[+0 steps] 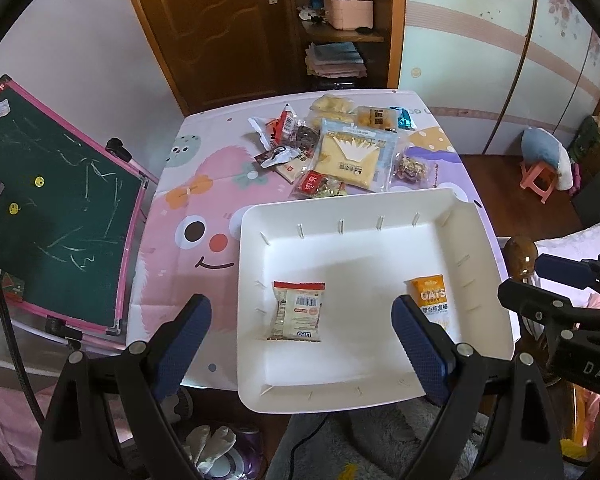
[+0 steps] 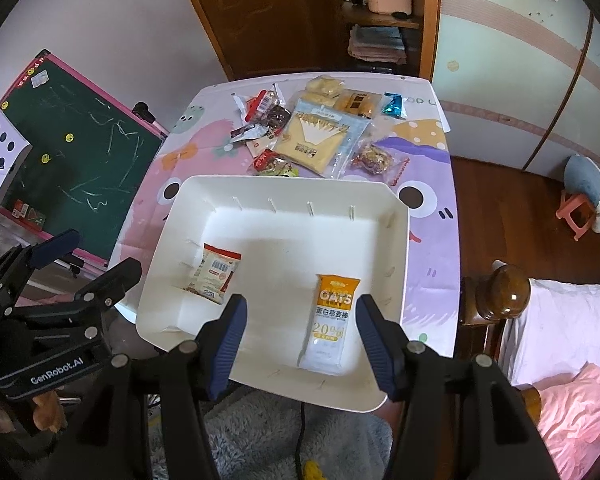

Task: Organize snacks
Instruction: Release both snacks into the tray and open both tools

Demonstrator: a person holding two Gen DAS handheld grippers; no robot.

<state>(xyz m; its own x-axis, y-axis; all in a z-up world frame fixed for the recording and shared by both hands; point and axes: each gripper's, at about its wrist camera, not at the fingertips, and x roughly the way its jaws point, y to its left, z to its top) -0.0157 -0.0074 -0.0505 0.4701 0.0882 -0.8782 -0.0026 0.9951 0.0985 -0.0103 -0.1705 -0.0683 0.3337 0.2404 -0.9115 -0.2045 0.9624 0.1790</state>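
A white tray [image 1: 340,216] [image 2: 284,188] sits at the near edge of the table. In it lie a white-and-red snack packet [image 1: 297,311] [image 2: 215,274] on the left and an orange-and-white oat bar [image 1: 431,300] [image 2: 331,322] on the right. A pile of loose snacks [image 1: 340,148] [image 2: 312,132] lies beyond the tray, with a large yellow packet [image 1: 350,158] [image 2: 316,136] in the middle. My left gripper [image 1: 300,324] is open and empty above the tray's near left. My right gripper [image 2: 300,320] is open and empty above the oat bar.
The table [image 1: 196,208] [image 2: 432,240] has a cartoon cloth. A green chalkboard [image 1: 52,208] [image 2: 80,152] leans at the left. A wooden bedpost [image 2: 500,292] and bedding stand at the right. A door and shelf are behind the table.
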